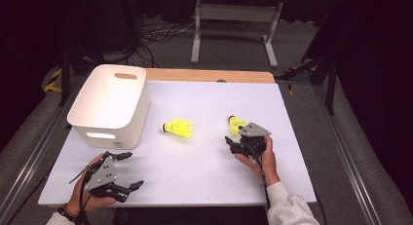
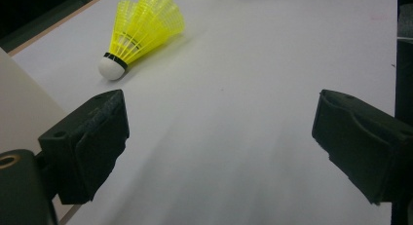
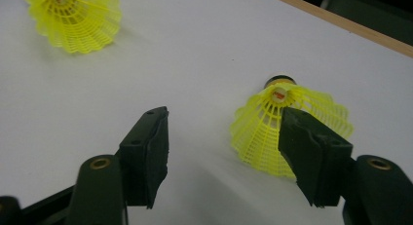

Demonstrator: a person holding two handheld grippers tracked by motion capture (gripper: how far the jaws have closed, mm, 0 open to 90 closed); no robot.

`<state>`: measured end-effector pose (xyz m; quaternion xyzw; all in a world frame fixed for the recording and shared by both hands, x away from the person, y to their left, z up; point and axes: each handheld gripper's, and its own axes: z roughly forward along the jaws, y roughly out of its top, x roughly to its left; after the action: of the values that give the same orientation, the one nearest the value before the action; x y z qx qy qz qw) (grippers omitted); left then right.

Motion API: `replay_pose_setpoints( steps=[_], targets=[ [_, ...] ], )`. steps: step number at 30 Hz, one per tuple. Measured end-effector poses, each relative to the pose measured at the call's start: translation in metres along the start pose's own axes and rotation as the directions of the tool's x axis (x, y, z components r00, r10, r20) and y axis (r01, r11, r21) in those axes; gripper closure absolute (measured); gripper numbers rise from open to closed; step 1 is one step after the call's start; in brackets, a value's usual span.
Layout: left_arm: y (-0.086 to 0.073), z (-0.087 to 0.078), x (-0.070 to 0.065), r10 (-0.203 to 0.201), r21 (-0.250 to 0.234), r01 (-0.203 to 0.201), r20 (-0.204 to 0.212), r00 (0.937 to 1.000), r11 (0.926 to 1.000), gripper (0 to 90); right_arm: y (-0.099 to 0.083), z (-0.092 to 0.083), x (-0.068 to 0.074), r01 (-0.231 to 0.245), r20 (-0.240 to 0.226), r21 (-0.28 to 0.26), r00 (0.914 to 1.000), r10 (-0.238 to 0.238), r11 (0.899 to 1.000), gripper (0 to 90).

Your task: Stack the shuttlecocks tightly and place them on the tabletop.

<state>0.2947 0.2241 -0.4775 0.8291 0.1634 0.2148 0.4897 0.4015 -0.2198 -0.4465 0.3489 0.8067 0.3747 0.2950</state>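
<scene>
Two yellow shuttlecocks lie on the white table (image 1: pixel 204 171). One shuttlecock (image 1: pixel 178 128) lies on its side near the middle, its white cork (image 2: pixel 111 68) toward the bin. The other shuttlecock (image 1: pixel 235 123) lies to the right, and its yellow skirt (image 3: pixel 258 130) sits just past my right gripper (image 3: pixel 224 147). That gripper's jaws stand apart, the right-hand one overlapping the skirt's edge, with nothing pressed between them. My left gripper (image 1: pixel 130 170) rests at the table's front left, open wide and empty, facing the middle shuttlecock (image 2: pixel 139 30).
A white plastic bin (image 1: pixel 109 105) with handle slots stands at the table's back left, its wall (image 2: pixel 19 103) close beside my left gripper. A wooden strip (image 1: pixel 209 75) edges the far side. Beyond it are desk legs and cables on the floor.
</scene>
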Motion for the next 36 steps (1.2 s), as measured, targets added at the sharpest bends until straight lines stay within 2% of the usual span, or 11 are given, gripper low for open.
replay_pose_setpoints(
  steps=[3,5,8,15,18,24,29,36],
  targets=[
    [0.0,0.001,-0.001,-0.005,-0.001,0.005,0.001,1.0,1.0,7.5,0.002,0.009,-0.006,-0.031,0.025,0.004,0.9992,0.031,1.0,44.7],
    [0.0,0.001,-0.001,-0.006,0.001,0.006,0.003,1.0,1.0,7.5,0.002,0.014,-0.008,-0.037,0.047,0.013,0.9982,0.036,0.999,48.8],
    [0.0,0.002,-0.001,-0.008,0.0,0.008,0.003,1.0,1.0,7.6,0.003,0.018,-0.009,-0.044,0.06,0.018,0.9973,0.043,0.999,52.4],
    [-0.001,0.002,-0.001,-0.009,0.002,0.009,0.005,1.0,1.0,7.6,0.007,0.03,-0.012,-0.1,0.082,0.033,0.9918,0.097,0.994,61.8],
    [-0.001,0.002,0.0,-0.004,0.006,0.004,0.006,1.0,1.0,7.5,0.01,0.034,-0.012,-0.116,0.092,0.034,0.9894,0.112,0.993,68.3],
    [-0.001,0.002,-0.001,-0.006,0.005,0.006,0.007,1.0,1.0,7.6,0.009,0.036,-0.013,-0.127,0.114,0.042,0.9861,0.121,0.991,87.0],
    [0.0,0.002,-0.001,-0.003,0.003,0.003,0.006,1.0,1.0,7.6,0.008,0.034,-0.015,-0.13,0.121,0.037,0.9848,0.125,0.991,90.0],
    [0.0,0.002,-0.001,0.0,0.004,0.0,0.009,1.0,1.0,7.7,0.01,0.024,-0.017,-0.13,0.115,-0.01,0.9848,0.131,0.991,90.0]
  ],
)
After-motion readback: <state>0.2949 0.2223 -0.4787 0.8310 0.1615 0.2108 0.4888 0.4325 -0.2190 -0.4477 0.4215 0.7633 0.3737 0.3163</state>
